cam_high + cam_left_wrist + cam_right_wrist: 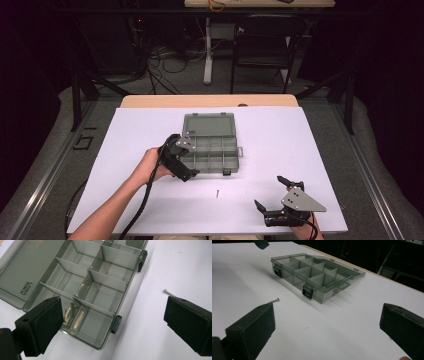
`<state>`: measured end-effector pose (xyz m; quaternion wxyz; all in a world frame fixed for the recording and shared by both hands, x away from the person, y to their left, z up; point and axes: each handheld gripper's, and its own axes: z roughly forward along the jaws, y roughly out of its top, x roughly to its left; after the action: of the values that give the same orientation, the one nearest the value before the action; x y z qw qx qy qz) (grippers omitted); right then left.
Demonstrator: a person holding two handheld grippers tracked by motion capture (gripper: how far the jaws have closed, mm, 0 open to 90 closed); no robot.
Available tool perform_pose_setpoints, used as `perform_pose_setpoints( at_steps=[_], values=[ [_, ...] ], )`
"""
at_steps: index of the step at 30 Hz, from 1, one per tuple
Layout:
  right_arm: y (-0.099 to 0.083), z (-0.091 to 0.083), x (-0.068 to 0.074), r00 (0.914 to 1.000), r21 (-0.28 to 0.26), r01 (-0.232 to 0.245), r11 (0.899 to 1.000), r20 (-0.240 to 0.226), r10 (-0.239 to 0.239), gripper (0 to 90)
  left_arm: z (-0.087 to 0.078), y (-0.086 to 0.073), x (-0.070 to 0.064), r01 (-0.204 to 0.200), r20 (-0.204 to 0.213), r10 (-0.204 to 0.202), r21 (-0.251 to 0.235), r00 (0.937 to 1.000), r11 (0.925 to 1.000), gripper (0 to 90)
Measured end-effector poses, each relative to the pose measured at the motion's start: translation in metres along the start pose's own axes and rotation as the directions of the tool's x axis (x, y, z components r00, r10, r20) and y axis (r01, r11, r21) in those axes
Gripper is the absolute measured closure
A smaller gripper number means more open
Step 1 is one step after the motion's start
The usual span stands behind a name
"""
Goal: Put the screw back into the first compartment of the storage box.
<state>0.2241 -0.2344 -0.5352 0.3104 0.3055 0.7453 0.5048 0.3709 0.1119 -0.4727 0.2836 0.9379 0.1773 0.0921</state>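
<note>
A grey see-through compartment box (pixel 210 150) lies open in the middle of the white sheet, its lid (pixel 209 125) folded back on the far side. The compartments (pixel 100 291) look empty. A small metal nail (pixel 217 193) lies on the sheet in front of the box. My left gripper (pixel 189 159) hovers over the box's front left corner, open wide, with that corner and the nail (pixel 170 293) between its jaws. My right gripper (pixel 271 192) stands open near the front right of the sheet, facing the box (pixel 317 275), with the nail (pixel 274 300) just beyond its left jaw.
The white sheet (pixel 300 150) covers most of the wooden table (pixel 150 101). Two dark latches (pixel 307 293) stick out from the box's front wall. Beyond the table stand a black chair (pixel 265 45) and a white table leg (pixel 207 55) among floor cables.
</note>
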Motion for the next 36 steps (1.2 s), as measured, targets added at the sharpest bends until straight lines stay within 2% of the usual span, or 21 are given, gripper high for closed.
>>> perform_pose_setpoints(
  at_steps=[1,3,5,6,8,13,14,16,20,36],
  values=[
    [0.001,-0.003,-0.001,0.9999,0.041,0.002,0.999,-0.016,-0.001,0.0,0.001,0.0,-0.001,-0.003,0.005,0.003,0.002,1.0,1.0,1.5],
    [0.0,-0.001,-0.001,0.9999,0.017,-0.004,1.0,-0.011,0.005,0.0,0.002,-0.001,-0.004,-0.01,0.004,0.01,0.003,0.9999,0.9999,1.0],
    [0.001,-0.002,-0.001,1.0,0.038,0.0,0.999,-0.002,0.0,0.0,0.003,-0.002,-0.006,-0.012,0.003,0.012,0.002,0.9999,0.9999,0.8],
    [0.0,-0.001,-0.001,0.9999,0.021,-0.001,1.0,-0.013,0.001,0.0,0.004,-0.002,-0.008,-0.014,0.007,0.014,0.002,0.9999,0.9999,0.8],
    [0.0,-0.001,-0.001,0.9999,0.027,0.001,1.0,-0.012,-0.001,0.0,0.007,-0.003,-0.011,-0.021,0.009,0.021,0.003,0.9997,0.9998,0.4],
    [0.0,-0.001,-0.001,0.9999,0.018,-0.003,1.0,-0.015,0.003,0.0,0.012,-0.002,-0.02,-0.051,0.033,0.051,-0.003,0.9982,0.9987,0.1],
    [0.001,-0.002,-0.001,1.0,0.036,0.0,0.999,-0.007,0.001,0.0,0.014,-0.001,-0.021,-0.058,0.036,0.058,-0.006,0.9977,0.9983,0.1],
    [0.0,-0.001,-0.001,0.9999,0.019,-0.003,1.0,-0.014,0.004,0.0,0.016,0.0,-0.023,-0.076,0.05,0.077,-0.006,0.9958,0.9971,0.0],
    [0.0,-0.001,-0.001,0.9998,0.019,-0.006,1.0,-0.016,0.006,0.0,0.022,0.001,-0.03,-0.105,0.064,0.106,-0.008,0.9924,0.9944,0.0],
    [0.0,0.0,-0.001,0.9997,0.022,-0.004,1.0,-0.023,0.004,0.0,0.045,0.004,-0.049,-0.141,0.099,0.142,-0.018,0.9848,0.9898,0.0]
  ],
)
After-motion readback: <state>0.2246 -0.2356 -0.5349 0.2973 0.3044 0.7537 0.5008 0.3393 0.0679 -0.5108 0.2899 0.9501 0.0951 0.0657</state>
